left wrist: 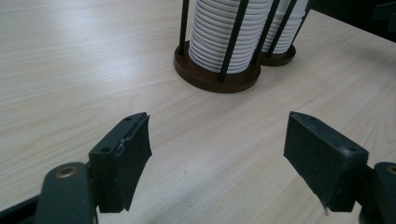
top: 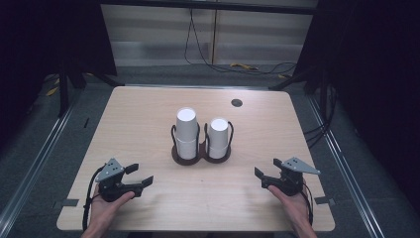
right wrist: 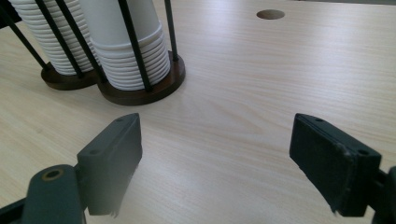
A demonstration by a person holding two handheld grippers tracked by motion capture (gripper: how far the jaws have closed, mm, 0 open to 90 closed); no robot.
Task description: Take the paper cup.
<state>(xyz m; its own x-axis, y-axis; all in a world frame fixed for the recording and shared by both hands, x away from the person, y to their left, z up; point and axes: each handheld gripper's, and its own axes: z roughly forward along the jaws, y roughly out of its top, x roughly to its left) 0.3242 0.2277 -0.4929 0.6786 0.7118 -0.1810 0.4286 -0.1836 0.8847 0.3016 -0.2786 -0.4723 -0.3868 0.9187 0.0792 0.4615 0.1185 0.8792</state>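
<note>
1. High view, nearest edge: left gripper (top: pixel 140 175) and right gripper (top: pixel 263 178) held low over the wooden table (top: pixel 138 124), one at each front corner, both aimed inward toward the middle. Jaws of both spread wide, nothing between them.

2. Left gripper view: pads apart over bare wood, empty; taller cup stack (left wrist: pixel 229 32) ahead and a little to the right of the gap, well apart from the jaws.

3. Right gripper view: pads likewise wide and empty; shorter cup stack (right wrist: pixel 135 42) ahead and to the left of the gap, well apart, with the other stack just behind it.

4. Farther in, at the table's middle: twin cup holder (top: pixel 201 153), two dark round bases joined side by side, thin black rods rising around each stack. Taller cup stack (top: pixel 186 130) on the left base, shorter cup stack (top: pixel 218 136) on the right base, both white paper, nested upside down with closed bottoms up and rims toward the base.

5. Long axis of each stack upright, straight up from the table; likely way off the holder therefore upward, between the rods.

6. Judged by reach: left gripper nearer the taller stack, right gripper nearer the shorter one, neither touching yet.

7. Farthest: round cable hole (top: pixel 236 102) near the table's back edge, right of centre.
</note>
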